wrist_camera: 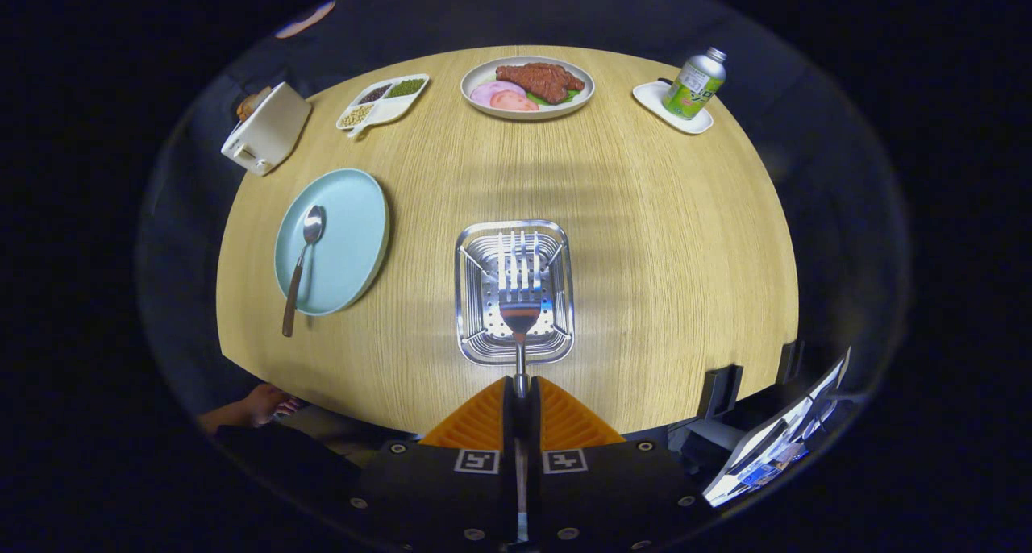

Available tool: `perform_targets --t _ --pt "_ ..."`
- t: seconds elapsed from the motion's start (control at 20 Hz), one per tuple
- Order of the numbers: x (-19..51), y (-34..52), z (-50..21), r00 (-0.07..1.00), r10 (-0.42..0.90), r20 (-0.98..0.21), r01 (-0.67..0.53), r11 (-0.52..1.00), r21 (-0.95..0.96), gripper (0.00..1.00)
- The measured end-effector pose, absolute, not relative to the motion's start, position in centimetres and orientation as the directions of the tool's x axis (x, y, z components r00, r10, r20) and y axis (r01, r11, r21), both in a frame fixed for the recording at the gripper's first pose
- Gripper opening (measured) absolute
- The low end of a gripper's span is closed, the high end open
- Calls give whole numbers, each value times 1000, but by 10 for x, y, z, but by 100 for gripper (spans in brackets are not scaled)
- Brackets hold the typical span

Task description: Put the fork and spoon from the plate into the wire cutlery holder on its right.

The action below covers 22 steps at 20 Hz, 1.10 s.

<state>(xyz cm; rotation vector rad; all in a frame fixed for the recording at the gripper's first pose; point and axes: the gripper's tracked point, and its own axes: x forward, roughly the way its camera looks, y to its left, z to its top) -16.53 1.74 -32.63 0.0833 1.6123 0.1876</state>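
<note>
a view looking down along a hand-held claw (521, 392) onto a round, light wood desk (645, 214). the claw's two fingers are pressed together on the thin handle of a fork (520, 291), gripping it. the fork points straight ahead of the fingers, tines away from them, and hangs over the open top of the wire cutlery holder (514, 292). the holder is a square, shiny metal basket with a perforated bottom, standing on the desk just ahead of the fingers. whether the fork tines touch the holder cannot be told.

to the left of the holder sits a pale blue plate (332, 241). a spoon (302, 267) lies on the plate with its bowl toward the far side and its brown handle reaching over the near rim of the plate.

along the far side of the desk, well apart from the holder, are other things: a white toaster (266, 128) at the far left edge, a white divided dish (382, 101) holding beans and grains, a grey plate of food (527, 87) with brown meat and pink slices, and a green can (695, 83) standing on a small white tray (672, 107).

near the claw, on its left, part of a person's hand (262, 404) shows below the desk edge. on its right, a lit screen (774, 444) stands tilted below the desk.
</note>
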Motion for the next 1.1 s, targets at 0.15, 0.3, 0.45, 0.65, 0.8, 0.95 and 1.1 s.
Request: perform_targets --t 0.15,0.3,0.45,0.65,0.8,0.95,1.1 --pt "-168 14 -331 -93 153 -984 -100 982 162 5" --pt "-163 13 -333 -102 150 -983 -104 982 160 6" --pt "-159 14 -334 -111 162 -980 -81 982 172 8" --pt "-156 10 -333 -112 156 -981 -73 984 165 10" --pt "-147 7 -329 -87 164 -983 -32 985 167 11" --pt "-134 3 -321 -42 162 -986 3 987 162 14" --pt "-119 4 -310 7 170 -985 35 985 170 16"
